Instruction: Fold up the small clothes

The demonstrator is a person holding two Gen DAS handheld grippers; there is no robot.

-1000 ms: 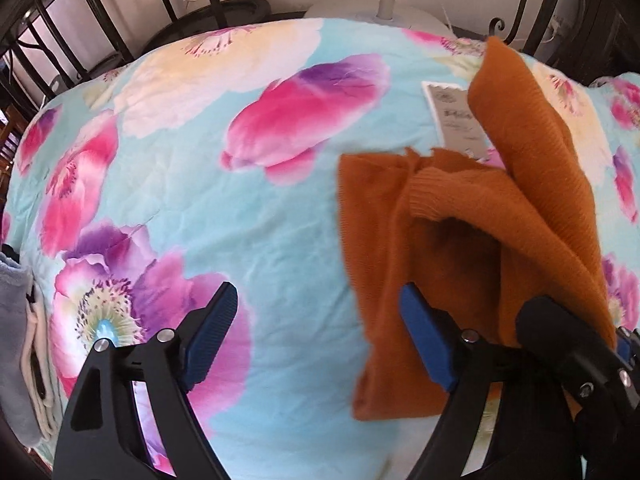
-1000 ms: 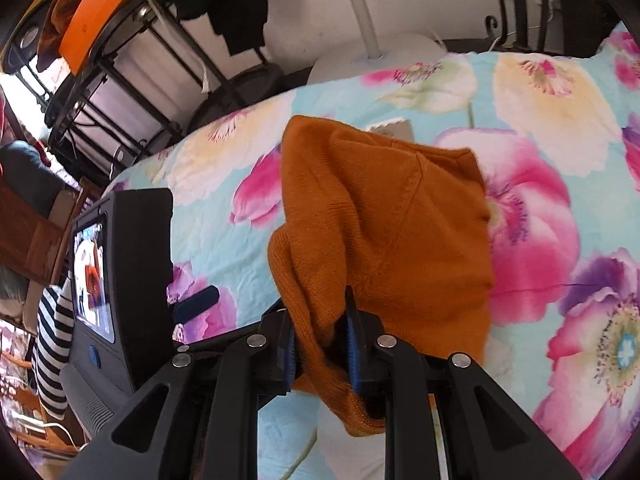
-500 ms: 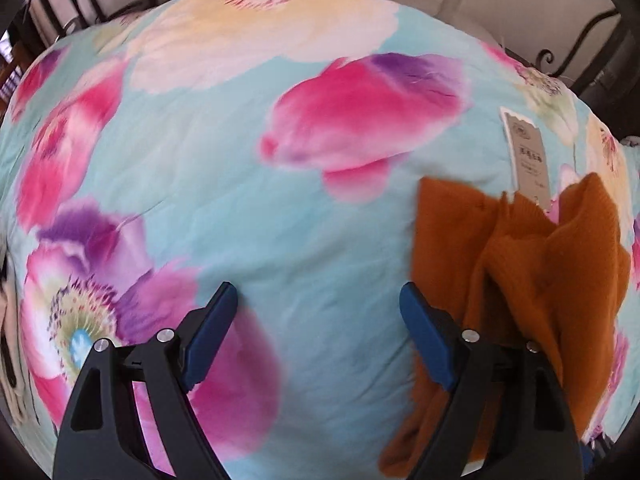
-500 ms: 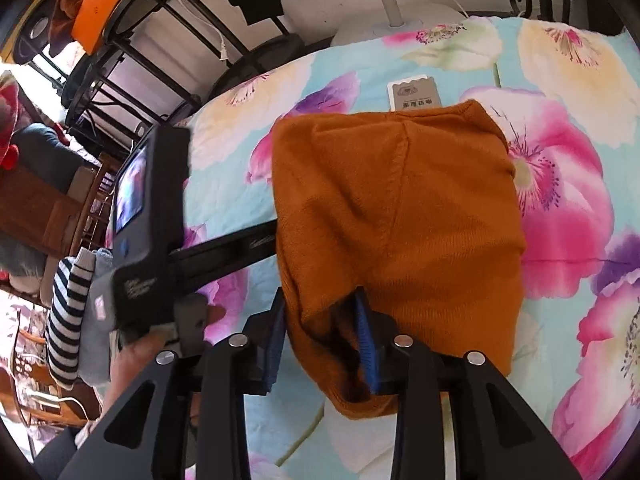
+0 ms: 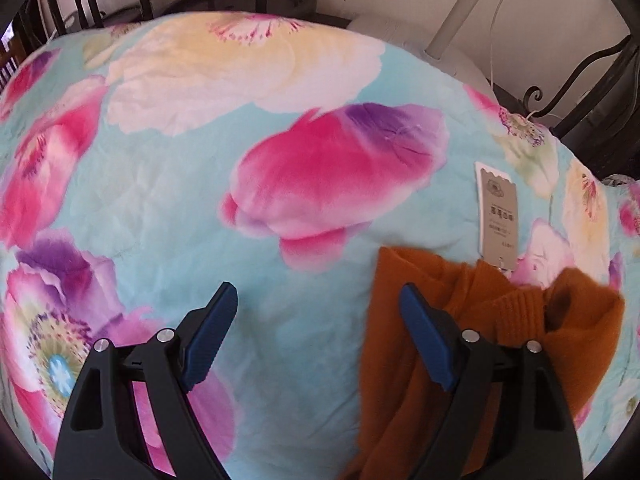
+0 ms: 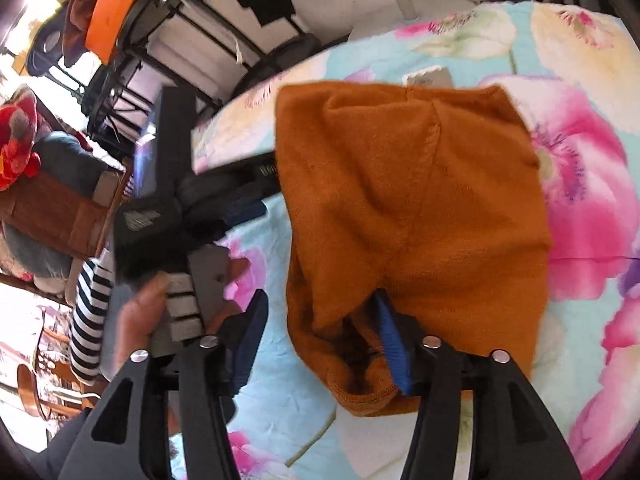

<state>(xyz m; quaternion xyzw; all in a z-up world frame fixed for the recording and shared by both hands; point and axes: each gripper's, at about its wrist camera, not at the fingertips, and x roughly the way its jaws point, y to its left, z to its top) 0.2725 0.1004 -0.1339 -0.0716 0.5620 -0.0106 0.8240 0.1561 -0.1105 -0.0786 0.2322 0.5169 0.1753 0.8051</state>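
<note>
Since the orange knit (image 6: 416,208) is soft, light & floppy w/ both grippers, left (image 5: 320,340) & right (image 6: 320,336), spread apart off it, pinch its hem nr the quilt (image 5: 200,184) front edge.

Home bedroom, floral quilt (image 5: 200,184), clothes rack (image 6: 132,40)

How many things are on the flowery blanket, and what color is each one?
Orange: 1, the knit garment
Grey-beige: 1, the paper tag
Black with blue pads: 2, the left tool and the right tool
Total: 4 things over the flowery blanket
</note>
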